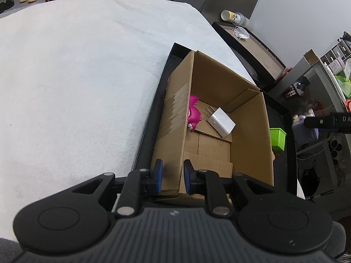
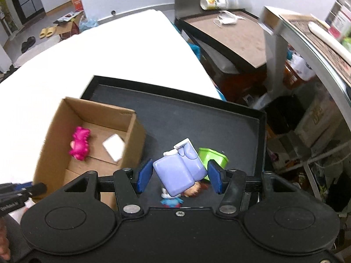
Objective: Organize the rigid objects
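An open cardboard box (image 1: 248, 118) (image 2: 57, 131) stands in a black tray (image 1: 160, 87) (image 2: 197, 118). Inside lie a pink toy (image 1: 194, 111) (image 2: 80, 143) and a white charger (image 1: 220, 121) (image 2: 114, 146). My left gripper (image 1: 172, 176) is shut on the box's near left wall. My right gripper (image 2: 179, 176) is open above the tray, its jaws on either side of a lavender toy (image 2: 181, 171) without touching it. A green cup (image 2: 216, 156) (image 1: 277, 139) lies right of the box. A small figure (image 2: 173, 199) and a brown-haired figure (image 2: 193, 189) lie beneath the lavender toy.
The tray sits on a white cloth-covered table (image 1: 76, 76) (image 2: 120, 50). A dark side table (image 2: 230, 35) with a paper cup (image 2: 210, 2) stands beyond the table. Shelves and clutter (image 2: 307, 87) fill the right side.
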The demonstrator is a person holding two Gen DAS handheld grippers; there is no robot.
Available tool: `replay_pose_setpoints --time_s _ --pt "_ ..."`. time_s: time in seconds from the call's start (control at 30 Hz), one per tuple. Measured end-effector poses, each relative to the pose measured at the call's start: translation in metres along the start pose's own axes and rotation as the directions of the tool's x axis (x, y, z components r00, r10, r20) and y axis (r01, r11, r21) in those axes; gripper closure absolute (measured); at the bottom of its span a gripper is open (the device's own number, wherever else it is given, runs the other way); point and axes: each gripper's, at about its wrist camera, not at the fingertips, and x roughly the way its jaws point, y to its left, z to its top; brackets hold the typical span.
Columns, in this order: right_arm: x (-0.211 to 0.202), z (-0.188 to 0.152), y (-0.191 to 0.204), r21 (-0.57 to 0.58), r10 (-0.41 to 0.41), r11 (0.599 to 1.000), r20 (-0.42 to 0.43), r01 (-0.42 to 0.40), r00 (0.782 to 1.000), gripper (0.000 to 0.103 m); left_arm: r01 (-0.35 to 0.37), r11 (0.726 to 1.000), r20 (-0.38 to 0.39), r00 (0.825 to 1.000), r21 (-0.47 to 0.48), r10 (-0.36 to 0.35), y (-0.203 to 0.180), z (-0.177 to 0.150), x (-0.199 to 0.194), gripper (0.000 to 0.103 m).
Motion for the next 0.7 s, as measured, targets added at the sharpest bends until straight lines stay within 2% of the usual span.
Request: replay_pose_setpoints --time_s 0.43,0.7 --pt "-0.011 0.023 0.068 -0.09 0.079 0.993 0.027 -0.076 0.997 0.05 0.035 0.999 0.003 0.999 -0.012 -0.035 0.004 0.0 -0.001 0.084" --pt "0.007 0.018 0.096 -0.102 0.1 0.99 -0.018 -0.101 0.995 0.05 0.052 0.998 0.001 0.999 -0.022 -0.052 0.008 0.001 -0.001 0.084"
